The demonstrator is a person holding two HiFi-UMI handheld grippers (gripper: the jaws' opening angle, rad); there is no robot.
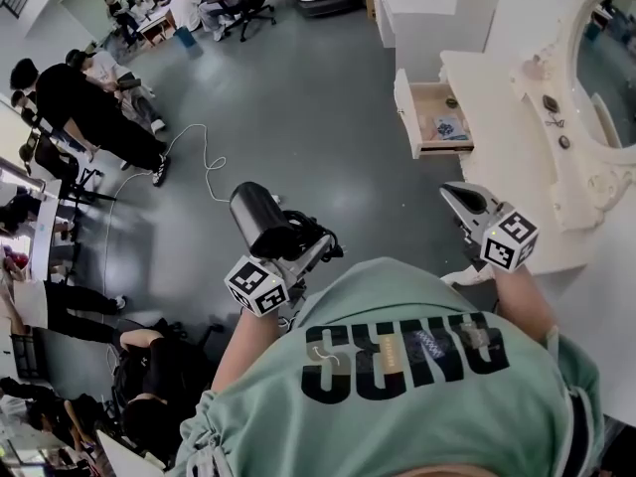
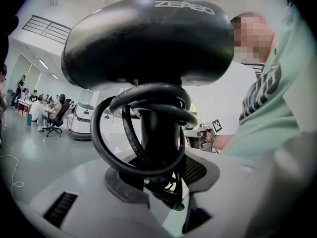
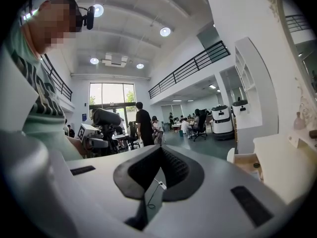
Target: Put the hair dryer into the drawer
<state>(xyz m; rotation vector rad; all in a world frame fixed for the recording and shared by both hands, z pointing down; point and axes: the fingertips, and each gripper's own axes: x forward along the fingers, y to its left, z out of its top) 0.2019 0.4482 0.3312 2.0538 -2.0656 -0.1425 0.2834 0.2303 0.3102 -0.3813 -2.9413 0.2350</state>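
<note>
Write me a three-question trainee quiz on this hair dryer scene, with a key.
1. Which gripper holds the hair dryer?
2. Its cord is: A) wound round the handle; B) trailing on the floor; C) plugged into a wall.
3. True or false: the drawer is shut.
Key: 1 the left gripper; 2 A; 3 false, it stands open.
</note>
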